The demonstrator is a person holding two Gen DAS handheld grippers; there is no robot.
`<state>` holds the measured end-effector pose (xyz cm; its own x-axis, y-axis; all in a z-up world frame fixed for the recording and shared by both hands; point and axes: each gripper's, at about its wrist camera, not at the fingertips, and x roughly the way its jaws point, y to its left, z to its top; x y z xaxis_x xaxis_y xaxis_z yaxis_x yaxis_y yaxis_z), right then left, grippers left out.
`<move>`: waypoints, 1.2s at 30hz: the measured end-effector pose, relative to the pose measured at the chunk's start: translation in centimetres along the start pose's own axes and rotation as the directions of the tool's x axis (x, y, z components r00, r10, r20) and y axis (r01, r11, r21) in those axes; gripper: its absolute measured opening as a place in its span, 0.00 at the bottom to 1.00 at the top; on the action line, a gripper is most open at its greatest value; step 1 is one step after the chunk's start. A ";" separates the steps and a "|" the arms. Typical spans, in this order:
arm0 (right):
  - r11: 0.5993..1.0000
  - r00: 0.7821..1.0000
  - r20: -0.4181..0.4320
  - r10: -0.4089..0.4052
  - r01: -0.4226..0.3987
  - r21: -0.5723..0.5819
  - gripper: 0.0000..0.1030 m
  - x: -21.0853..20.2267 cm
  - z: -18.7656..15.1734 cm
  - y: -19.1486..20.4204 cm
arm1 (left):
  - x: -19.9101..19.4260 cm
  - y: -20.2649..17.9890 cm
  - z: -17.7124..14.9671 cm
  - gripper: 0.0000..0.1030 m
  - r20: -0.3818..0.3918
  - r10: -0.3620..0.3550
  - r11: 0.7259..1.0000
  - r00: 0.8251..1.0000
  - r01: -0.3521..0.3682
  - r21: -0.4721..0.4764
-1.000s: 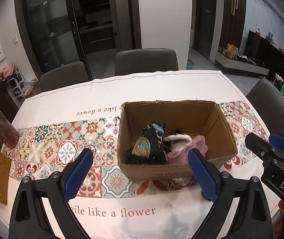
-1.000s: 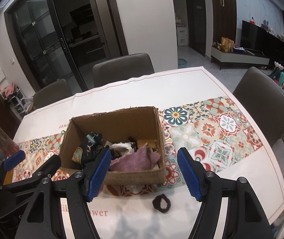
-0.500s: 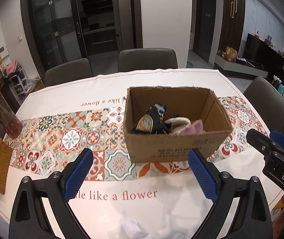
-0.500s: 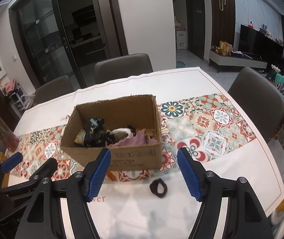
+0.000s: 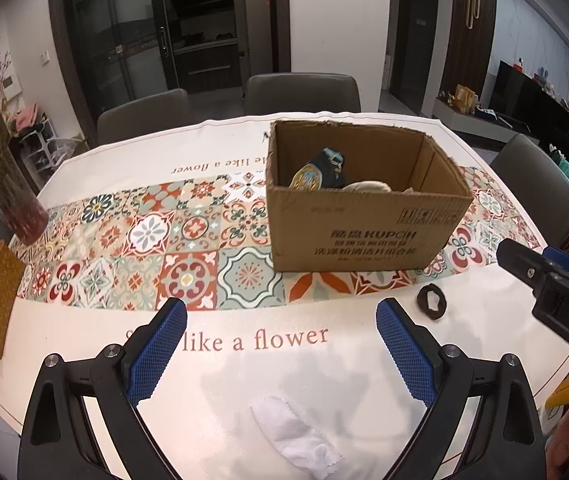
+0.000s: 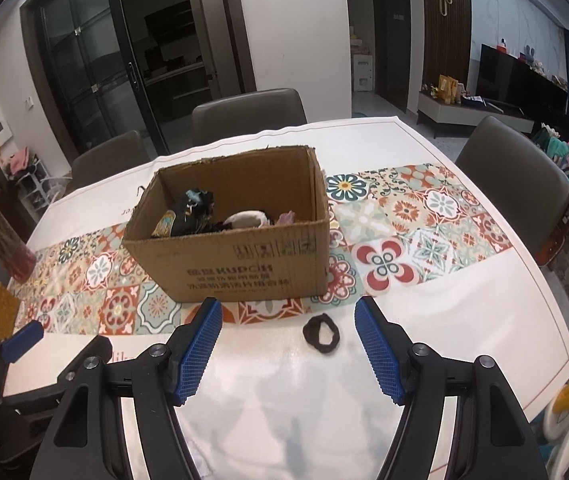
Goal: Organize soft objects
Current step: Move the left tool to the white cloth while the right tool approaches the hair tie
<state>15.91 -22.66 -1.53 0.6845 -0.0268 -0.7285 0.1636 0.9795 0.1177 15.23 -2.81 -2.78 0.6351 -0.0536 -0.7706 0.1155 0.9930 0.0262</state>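
Item: dark hair tie (image 6: 321, 333), a soft ring lying flat on the white part of the tablecloth (image 6: 464, 320), lower centre of the right wrist frame. It is placed just in front of the cardboard box (image 6: 244, 256) and apart from it.

Item: white cloth (image 5: 296, 436), crumpled, at the bottom centre of the left wrist frame, well short of the box.

Container: the box, open-topped, upper centre in both frames. A dark patterned garment (image 6: 188, 216), a pale furry piece (image 6: 246, 219) and a scrap of pink fabric (image 6: 286, 218) are already held inside; what lies under them cannot be made out.

Tool: right gripper (image 6: 288, 346), jaws spread, nothing between the pads. The tie is seen between the two blue pads, nearer the right-hand one, and is not touched.

Tool: left gripper (image 5: 280, 352), jaws likewise spread and empty. The cloth is seen below and between its pads, nearer the camera than the fingertips.

Step judged in hand: pickup of the loose pieces for the box, most of the sorting being apparently done.

Handling note: the tie is best centred between the pads before closing, with the fingertips brought right down to the tablecloth, since so thin a ring could be missed. The tablecloth should not be pinched along with it. The cloth would be better taken at its bunched middle than at an edge.
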 end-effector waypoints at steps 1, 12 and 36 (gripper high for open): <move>1.000 1.000 -0.001 -0.002 0.002 -0.001 0.68 0.0 -0.2 0.1 | 0.1 0.1 -0.2 0.94 -0.002 -0.001 1.000 1.000 0.001 0.000; 1.000 0.999 -0.051 0.001 0.000 0.018 0.68 2.6 -3.2 0.2 | 2.0 0.9 -3.5 0.94 -0.053 0.003 1.000 0.999 -0.004 -0.005; 0.998 0.988 -0.150 -0.040 0.046 0.034 0.68 6.1 -9.5 -0.9 | 5.0 0.9 -9.6 0.92 -0.171 0.002 0.999 0.985 -0.011 -0.051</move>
<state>13.22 -21.81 -12.47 0.5632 -0.0361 -0.8256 0.2187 0.9699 0.1068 11.17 -1.19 -12.77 0.4952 -0.0330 -0.8681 0.0696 0.9976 0.0017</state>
